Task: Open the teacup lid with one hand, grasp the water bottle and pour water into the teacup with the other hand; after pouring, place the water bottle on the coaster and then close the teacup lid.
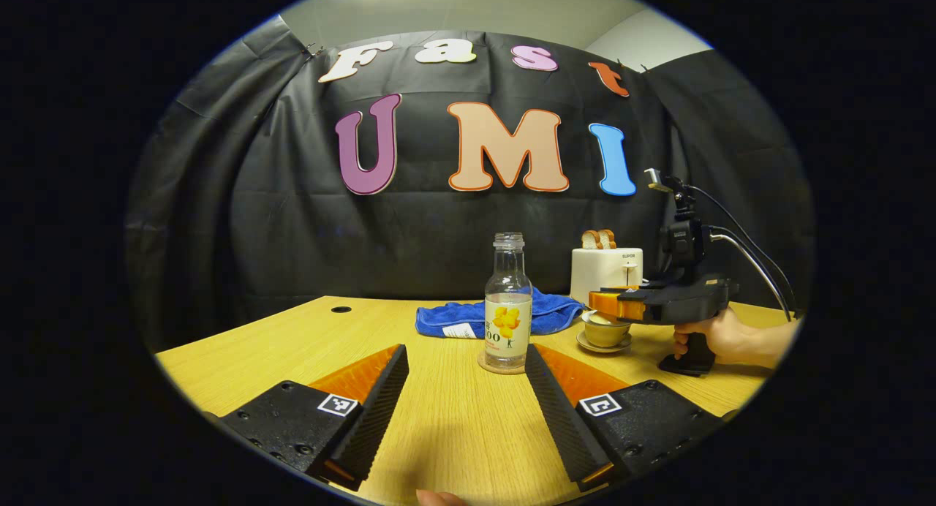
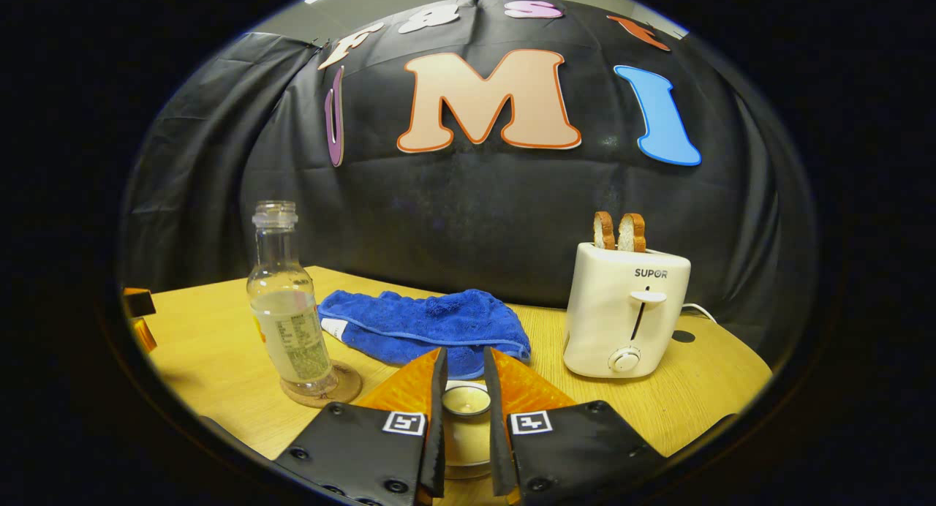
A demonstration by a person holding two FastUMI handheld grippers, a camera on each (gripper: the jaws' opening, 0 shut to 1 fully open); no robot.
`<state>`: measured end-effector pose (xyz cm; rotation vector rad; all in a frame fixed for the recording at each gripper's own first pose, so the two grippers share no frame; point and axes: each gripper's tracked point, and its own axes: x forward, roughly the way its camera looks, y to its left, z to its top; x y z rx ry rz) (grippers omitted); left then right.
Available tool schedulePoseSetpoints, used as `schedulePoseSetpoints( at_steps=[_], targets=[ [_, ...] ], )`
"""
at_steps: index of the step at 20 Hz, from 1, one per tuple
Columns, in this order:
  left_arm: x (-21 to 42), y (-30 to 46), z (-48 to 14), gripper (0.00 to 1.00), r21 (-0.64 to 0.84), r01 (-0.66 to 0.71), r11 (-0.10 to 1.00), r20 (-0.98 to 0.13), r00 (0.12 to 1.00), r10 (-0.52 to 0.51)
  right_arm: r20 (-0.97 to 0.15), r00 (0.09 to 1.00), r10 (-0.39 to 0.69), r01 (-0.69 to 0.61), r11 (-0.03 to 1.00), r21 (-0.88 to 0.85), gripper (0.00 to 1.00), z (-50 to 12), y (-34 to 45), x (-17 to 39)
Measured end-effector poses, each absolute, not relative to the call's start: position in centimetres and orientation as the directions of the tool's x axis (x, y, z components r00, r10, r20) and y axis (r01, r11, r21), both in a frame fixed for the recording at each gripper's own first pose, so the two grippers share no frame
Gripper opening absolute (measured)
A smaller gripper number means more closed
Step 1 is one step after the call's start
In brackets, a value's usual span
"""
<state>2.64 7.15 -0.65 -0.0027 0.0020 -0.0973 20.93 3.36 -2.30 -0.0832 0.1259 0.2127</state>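
Note:
An uncapped clear water bottle, partly filled, stands upright on a round coaster. My left gripper is open and wide, a little short of the bottle and touching nothing. A small teacup rests on its saucer to the bottle's right. My right gripper hovers just over the cup, its fingers narrowed on the knob of the pale lid, which sits at the cup's rim.
A blue towel lies crumpled behind the bottle. Behind the cup stands a white toaster with two slices up. A hand holds the right gripper. The wooden table ends at the black cloth.

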Motion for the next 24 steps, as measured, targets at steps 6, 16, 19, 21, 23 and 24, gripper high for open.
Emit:
schedulePoseSetpoints(
  at_steps=[6, 16, 19, 21, 23, 24],
  targets=[
    [2.81, 7.35, -0.61, 0.94, -0.004, 0.097, 0.995, -0.003, 0.995, -0.097, -0.143, 0.968, 0.208, -0.219, 0.973, -0.07, 0.28, -2.62, 3.77, 21.17],
    [2.68, 7.13, -0.69, 0.93, -0.005, 0.096, 0.995, -0.003, 0.995, -0.096, -0.153, 0.966, 0.208, -0.221, 0.973, -0.07, 0.28, -2.7, 3.69, 20.72],
    [2.63, 7.14, -0.67, 0.93, -0.005, 0.096, 0.995, -0.003, 0.995, -0.096, -0.156, 0.965, 0.209, -0.221, 0.973, -0.067, 0.28, -2.77, 3.72, 20.65],
    [2.64, 7.11, -0.7, 0.94, -0.005, 0.096, 0.995, -0.004, 0.995, -0.096, -0.154, 0.965, 0.212, -0.225, 0.972, -0.07, 0.31, -2.75, 3.85, 20.6],
    [2.64, 7.1, -0.67, 0.94, -0.005, 0.096, 0.995, -0.004, 0.995, -0.096, -0.152, 0.965, 0.213, -0.225, 0.972, -0.071, 0.31, -2.67, 3.76, 20.52],
    [2.63, 7.14, -0.65, 0.94, -0.005, 0.096, 0.995, -0.004, 0.995, -0.096, -0.155, 0.964, 0.215, -0.227, 0.972, -0.067, 0.31, -2.74, 3.76, 20.55]
  ],
)
